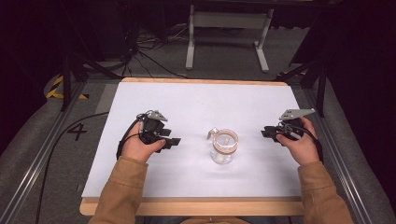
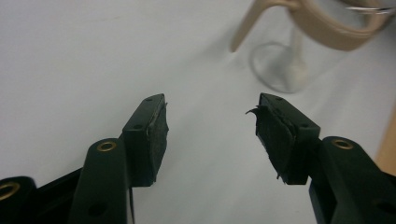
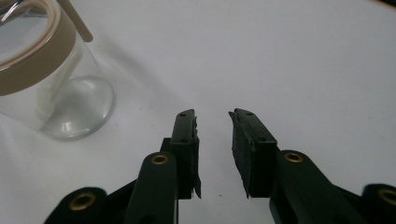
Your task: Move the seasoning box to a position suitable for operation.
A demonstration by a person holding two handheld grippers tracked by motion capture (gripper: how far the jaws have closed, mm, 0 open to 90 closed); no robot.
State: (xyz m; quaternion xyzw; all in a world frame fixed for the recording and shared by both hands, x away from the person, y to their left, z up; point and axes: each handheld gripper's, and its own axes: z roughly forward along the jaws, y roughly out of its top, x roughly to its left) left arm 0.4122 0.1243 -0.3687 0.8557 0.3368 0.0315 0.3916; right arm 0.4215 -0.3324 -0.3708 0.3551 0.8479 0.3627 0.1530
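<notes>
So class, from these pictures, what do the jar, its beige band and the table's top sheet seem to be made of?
Jar: clear glass, or possibly clear plastic; the white sheet shows through its wall and thick base, which glints.
Band around the jar's mouth: smooth, matte beige, probably plastic or silicone.
Sheet: flat matte white, perhaps paper or laminate; it lies on a wooden board, whose pale tan edge shows.

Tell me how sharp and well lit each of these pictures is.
High view: the table is evenly bright, the room beyond dark, and the glass jar looks small and soft. Left gripper view: the left claw is sharp, the jar behind it blurred. Right gripper view: the right claw is crisp, the jar slightly soft, casting a faint shadow.
</notes>
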